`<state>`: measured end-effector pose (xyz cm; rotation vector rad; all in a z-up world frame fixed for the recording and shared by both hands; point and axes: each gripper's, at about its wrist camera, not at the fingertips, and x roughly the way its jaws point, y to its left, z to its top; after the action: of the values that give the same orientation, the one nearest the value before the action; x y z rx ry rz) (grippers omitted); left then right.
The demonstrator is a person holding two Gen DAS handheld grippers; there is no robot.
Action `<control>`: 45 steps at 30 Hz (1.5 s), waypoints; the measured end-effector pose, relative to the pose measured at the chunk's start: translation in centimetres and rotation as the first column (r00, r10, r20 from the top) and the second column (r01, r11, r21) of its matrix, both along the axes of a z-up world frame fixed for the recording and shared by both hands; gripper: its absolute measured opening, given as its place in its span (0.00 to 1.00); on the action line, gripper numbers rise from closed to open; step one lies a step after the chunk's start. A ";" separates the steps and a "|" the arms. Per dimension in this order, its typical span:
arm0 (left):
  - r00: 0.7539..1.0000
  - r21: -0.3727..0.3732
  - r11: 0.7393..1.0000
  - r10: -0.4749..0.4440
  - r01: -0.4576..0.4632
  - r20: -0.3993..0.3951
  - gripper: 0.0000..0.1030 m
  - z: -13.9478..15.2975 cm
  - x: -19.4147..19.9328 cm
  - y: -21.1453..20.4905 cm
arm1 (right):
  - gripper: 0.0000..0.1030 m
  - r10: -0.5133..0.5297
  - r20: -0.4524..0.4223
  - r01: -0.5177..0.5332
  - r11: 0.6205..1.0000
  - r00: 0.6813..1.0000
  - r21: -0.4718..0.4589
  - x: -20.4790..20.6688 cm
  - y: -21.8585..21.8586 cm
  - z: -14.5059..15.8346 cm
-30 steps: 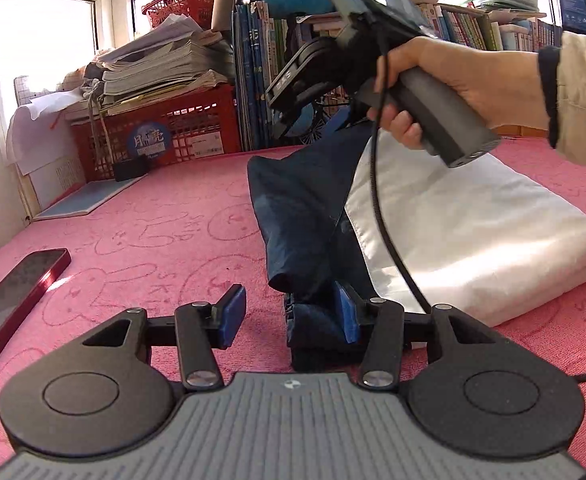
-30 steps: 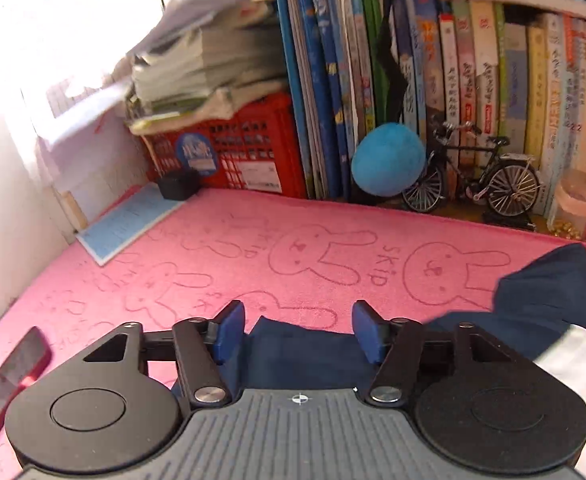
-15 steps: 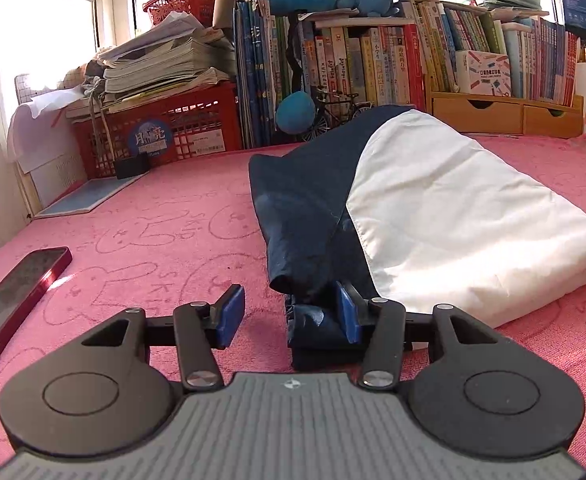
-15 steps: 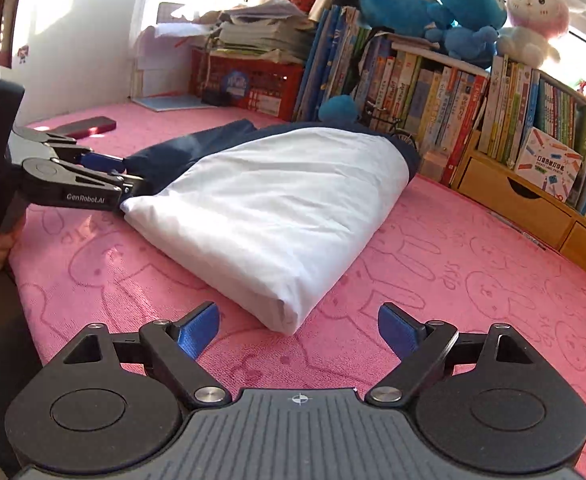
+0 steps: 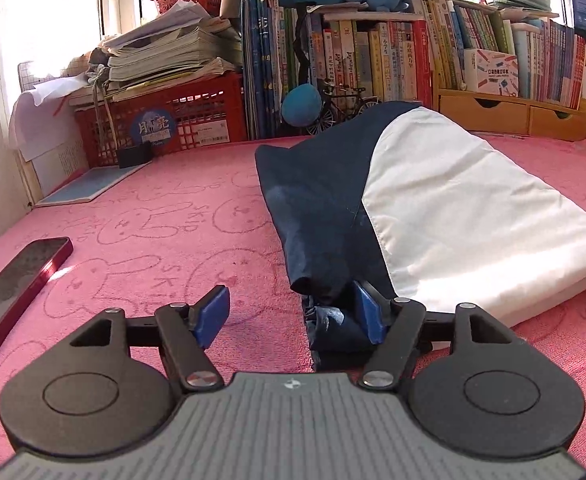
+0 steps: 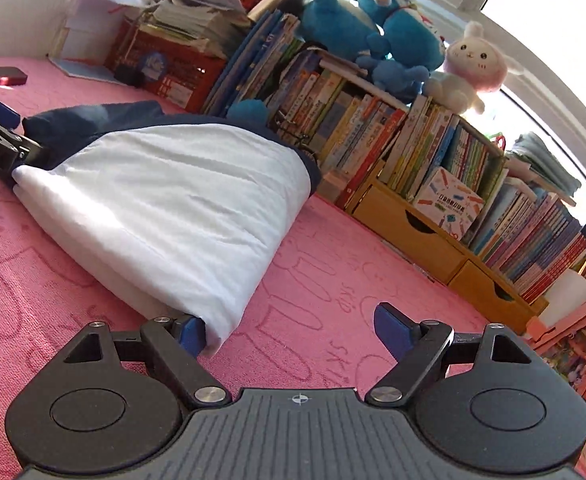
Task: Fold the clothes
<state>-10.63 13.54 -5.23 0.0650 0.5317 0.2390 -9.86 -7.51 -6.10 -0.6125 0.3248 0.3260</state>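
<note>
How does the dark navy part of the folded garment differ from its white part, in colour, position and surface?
The dark navy part is very dark, while the white part is bright. The navy part lies on the side toward the red phone; the white part lies on the side away from it. At the near end the navy part bunches into a crumpled end, while the white part ends in a smooth folded edge. Both rest on the pink rabbit-print cover.

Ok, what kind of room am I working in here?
Most likely a child's bedroom or study at home: a packed bookshelf of children's books, plush toys on top, and a pink bunny-print cover under the folded garment.
</note>
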 end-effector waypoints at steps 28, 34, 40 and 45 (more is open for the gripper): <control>0.974 -0.163 0.968 -0.208 0.192 -0.086 0.84 0.8 0.4 2.0 | 0.69 0.345 -0.606 0.251 0.683 0.717 0.686 5.9 -13.8 3.0; 0.976 -0.172 0.969 -0.197 0.179 -0.094 0.81 3.4 -1.9 0.3 | 0.31 0.419 -0.696 0.359 0.636 0.584 0.683 10.5 -11.4 0.0; 0.903 -0.004 0.903 -0.431 0.431 0.001 0.83 4.6 -5.2 -7.4 | 0.26 0.448 -0.738 0.470 0.575 0.504 0.670 11.2 -11.9 -0.3; 0.790 0.220 0.769 -0.613 0.600 -0.013 0.84 2.0 -4.9 -14.3 | 0.25 0.489 -0.748 0.553 0.506 0.448 0.662 11.7 -12.6 -0.7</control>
<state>-15.58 -0.78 -3.19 0.4356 0.3972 -0.3449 1.84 -20.07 -6.81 0.7564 1.1631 0.7193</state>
